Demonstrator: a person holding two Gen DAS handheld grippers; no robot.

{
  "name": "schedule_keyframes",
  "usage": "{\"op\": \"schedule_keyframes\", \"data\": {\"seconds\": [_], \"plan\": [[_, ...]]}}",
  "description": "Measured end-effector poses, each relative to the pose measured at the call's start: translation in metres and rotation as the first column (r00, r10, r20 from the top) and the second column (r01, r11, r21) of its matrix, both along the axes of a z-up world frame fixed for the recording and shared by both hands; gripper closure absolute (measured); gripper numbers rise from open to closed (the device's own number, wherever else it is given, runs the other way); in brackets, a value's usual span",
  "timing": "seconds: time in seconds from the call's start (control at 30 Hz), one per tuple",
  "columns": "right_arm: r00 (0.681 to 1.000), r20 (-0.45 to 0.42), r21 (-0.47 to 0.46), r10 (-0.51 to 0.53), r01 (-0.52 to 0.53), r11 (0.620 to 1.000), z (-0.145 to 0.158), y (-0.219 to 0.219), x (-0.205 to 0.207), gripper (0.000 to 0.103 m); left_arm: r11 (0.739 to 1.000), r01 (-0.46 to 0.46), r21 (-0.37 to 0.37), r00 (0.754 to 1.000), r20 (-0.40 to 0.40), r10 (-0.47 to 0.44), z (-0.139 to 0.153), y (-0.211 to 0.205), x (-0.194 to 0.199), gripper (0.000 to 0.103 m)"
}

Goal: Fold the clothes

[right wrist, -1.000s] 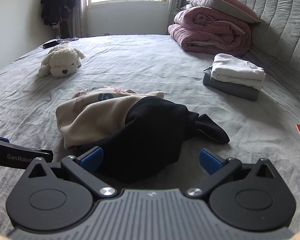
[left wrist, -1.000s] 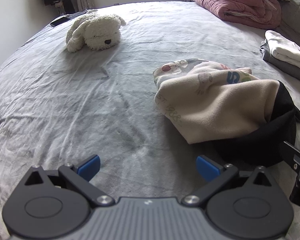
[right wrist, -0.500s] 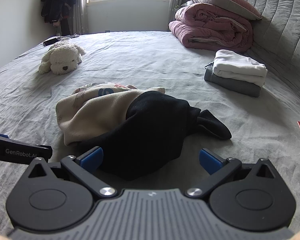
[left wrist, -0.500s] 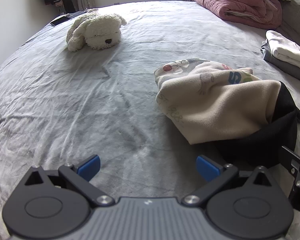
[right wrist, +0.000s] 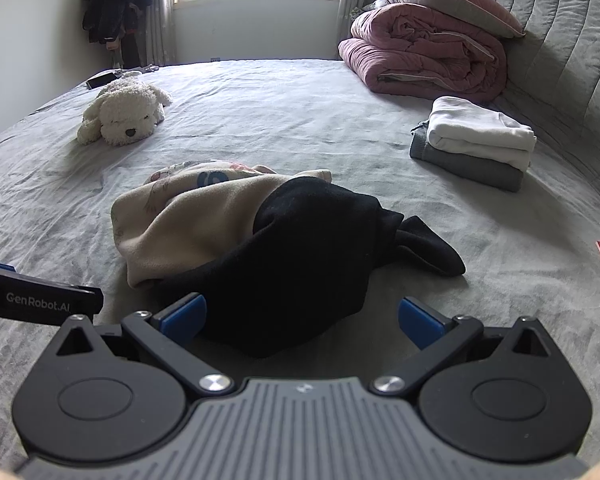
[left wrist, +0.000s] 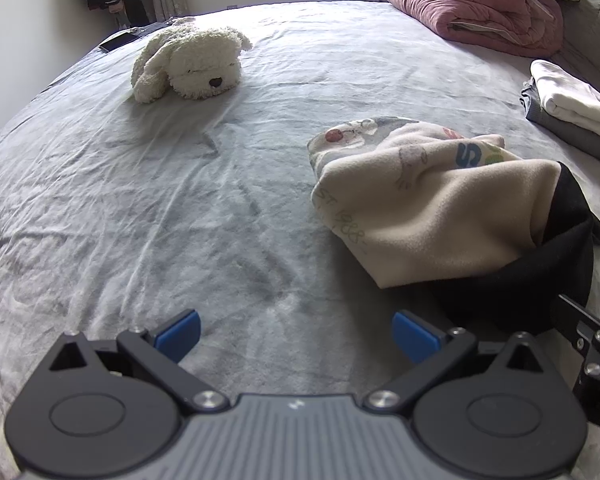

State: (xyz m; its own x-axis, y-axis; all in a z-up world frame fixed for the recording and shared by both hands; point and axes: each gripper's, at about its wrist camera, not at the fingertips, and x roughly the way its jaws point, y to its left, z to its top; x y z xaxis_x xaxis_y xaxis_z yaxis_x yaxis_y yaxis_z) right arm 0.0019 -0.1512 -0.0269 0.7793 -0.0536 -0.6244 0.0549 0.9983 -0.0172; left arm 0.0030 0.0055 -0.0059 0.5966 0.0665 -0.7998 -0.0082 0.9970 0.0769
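Both claws hung wide apart and empty over the bed (right wrist: 284, 120): the left claw (left wrist: 296, 332) above bare sheet beside the heap, the right claw (right wrist: 302, 316) right at the near edge of the black garment (right wrist: 300, 256). That garment lay crumpled against the cream printed garment (left wrist: 428, 216); its long axis seemed to run from near the right claw away toward the folded stack (right wrist: 476, 140), one dark end pointing that way. Judged step: the reach, nothing gripped; next, pinch a black edge and spread it flat

"GenRobot.AI" in white on left gripper (right wrist: 40, 300) body, near left. Large blue "S" printed on cream garment (left wrist: 432, 200).
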Motion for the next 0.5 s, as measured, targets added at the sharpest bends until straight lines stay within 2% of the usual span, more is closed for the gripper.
{"op": "schedule_keyframes", "data": {"seconds": [0.5], "plan": [[1.0, -0.009, 0.0, 0.003, -0.003, 1.0, -0.0012, 0.0, 0.001, 0.0, 1.0, 0.005, 0.004, 1.0, -0.007, -0.005, -0.0005, -0.0006, 0.0005, 0.0]]}}
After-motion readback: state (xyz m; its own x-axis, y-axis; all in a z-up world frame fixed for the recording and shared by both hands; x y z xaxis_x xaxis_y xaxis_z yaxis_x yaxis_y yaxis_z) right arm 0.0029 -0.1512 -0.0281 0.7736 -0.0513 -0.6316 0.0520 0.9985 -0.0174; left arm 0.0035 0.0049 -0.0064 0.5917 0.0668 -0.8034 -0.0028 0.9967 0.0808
